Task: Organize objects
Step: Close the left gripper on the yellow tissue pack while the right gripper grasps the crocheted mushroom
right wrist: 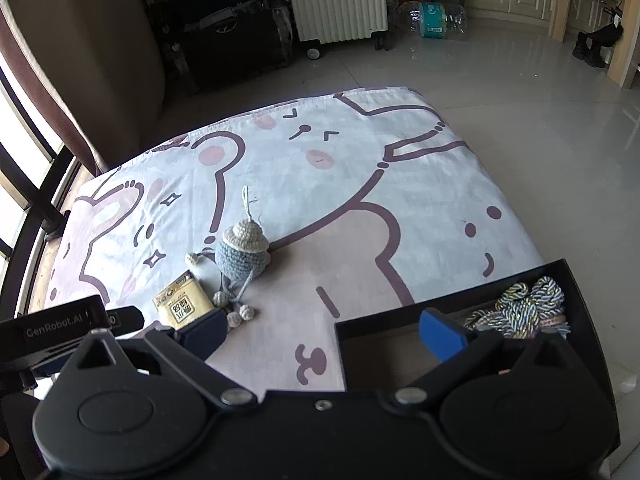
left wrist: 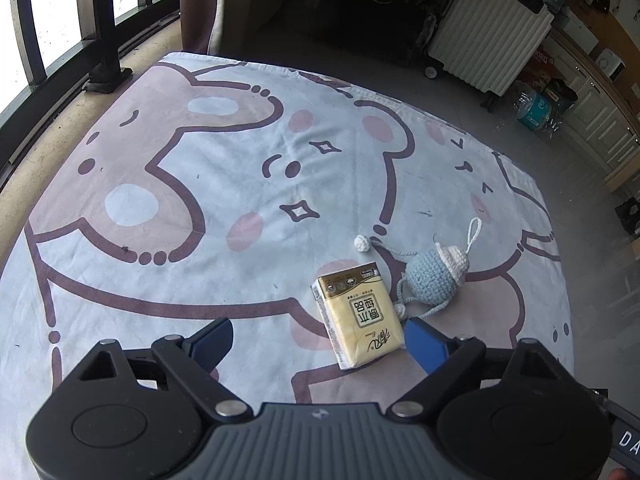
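Note:
A yellow tissue pack [left wrist: 360, 316] lies flat on the cartoon-print cloth [left wrist: 240, 152]. It sits between the fingers of my left gripper [left wrist: 320, 342], close to the right finger [left wrist: 426, 344] and far from the left one; the jaws stand open. Just beyond the pack rests a blue and cream crocheted toy [left wrist: 434, 276] with strings and pompoms. In the right wrist view the pack [right wrist: 182, 306] and the toy [right wrist: 242, 258] lie to the left. My right gripper [right wrist: 323, 334] is open and holds nothing, its right finger over a black box [right wrist: 400, 308] holding a coil of rope [right wrist: 520, 312].
A white radiator [left wrist: 488, 28] and dark bags stand on the floor past the cloth's far edge. A window railing [left wrist: 100, 20] runs along the left. Wrapped water bottles [right wrist: 432, 20] lie by the cabinets. The left gripper's body [right wrist: 52, 332] shows at the right view's left edge.

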The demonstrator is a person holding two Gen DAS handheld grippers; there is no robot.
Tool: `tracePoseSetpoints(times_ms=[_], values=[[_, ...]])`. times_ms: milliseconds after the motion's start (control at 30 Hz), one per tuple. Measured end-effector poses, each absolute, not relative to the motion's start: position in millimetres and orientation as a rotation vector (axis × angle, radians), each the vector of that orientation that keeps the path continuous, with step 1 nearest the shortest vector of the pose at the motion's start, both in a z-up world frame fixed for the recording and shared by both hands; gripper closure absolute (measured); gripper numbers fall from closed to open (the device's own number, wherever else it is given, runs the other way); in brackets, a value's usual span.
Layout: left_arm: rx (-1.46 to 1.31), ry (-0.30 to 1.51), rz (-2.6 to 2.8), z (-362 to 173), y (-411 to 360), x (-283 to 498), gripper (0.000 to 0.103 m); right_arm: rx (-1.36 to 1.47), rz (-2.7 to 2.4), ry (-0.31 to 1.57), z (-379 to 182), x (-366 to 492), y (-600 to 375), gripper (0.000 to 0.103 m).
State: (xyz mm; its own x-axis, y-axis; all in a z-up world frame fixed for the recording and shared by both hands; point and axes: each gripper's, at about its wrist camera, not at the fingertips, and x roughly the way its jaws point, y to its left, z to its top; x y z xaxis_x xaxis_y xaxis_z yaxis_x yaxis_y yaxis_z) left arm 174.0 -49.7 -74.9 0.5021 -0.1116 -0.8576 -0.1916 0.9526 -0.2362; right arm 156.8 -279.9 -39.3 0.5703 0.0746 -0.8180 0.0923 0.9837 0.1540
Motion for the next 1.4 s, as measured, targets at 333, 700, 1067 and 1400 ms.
tracePoseSetpoints(times_ms=[333,700,1067,1400], values=[[-0.321,1.071,0.051,-102,-71,190,0.013,0.223,0.017,0.951,-46,191,-286,0.000],[-0.276,1.090,0.064,-122,-89,204,0.016,0.271,0.071,0.965,-59,230,-278,0.004],[-0.223,1.111,0.009,-125,-85,209,0.033,0.479,0.105,1.050,-88,253,-266,0.011],[-0.183,1.151,-0.003,-122,-65,208,0.034,0.538,0.103,1.094,-110,259,-246,0.018]])
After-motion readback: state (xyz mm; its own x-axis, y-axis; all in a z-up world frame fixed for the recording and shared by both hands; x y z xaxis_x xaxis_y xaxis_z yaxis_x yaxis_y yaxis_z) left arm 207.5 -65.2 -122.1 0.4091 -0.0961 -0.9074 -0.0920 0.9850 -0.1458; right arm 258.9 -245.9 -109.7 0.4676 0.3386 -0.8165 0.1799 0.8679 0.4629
